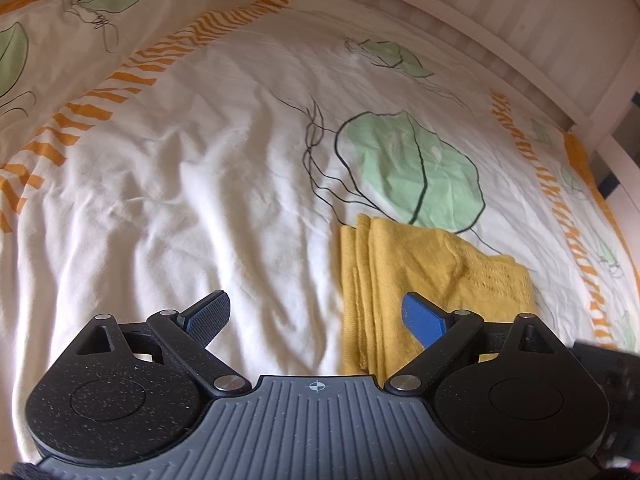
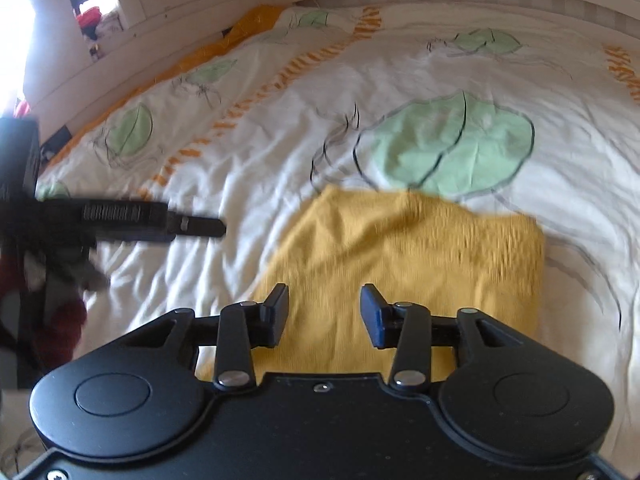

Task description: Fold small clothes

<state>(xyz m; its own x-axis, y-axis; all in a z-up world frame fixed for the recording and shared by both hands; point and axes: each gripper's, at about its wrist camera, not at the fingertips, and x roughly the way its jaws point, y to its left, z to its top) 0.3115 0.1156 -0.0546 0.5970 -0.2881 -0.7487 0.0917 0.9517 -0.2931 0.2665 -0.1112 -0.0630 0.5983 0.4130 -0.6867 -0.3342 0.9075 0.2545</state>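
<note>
yellow knit garment (image 2: pixel 404 272) is lying folded on the bed (image 1: pixel 200 184); both left tongs (image 1: pixel 316 320) and right tongs (image 2: pixel 324 316) are hanging spread, empty; smooth the layers square before releasing pressure

The near end of the yellow cloth (image 2: pixel 400 264) is hidden under the right gripper's (image 2: pixel 324 312) body, and its surface is smeared by motion blur. In the left wrist view, the cloth's near right part lies behind the left gripper's (image 1: pixel 316 316) linkage. A dark blurred object (image 1: pixel 608 364) is cut off at the right edge; what it is cannot be told.
</note>
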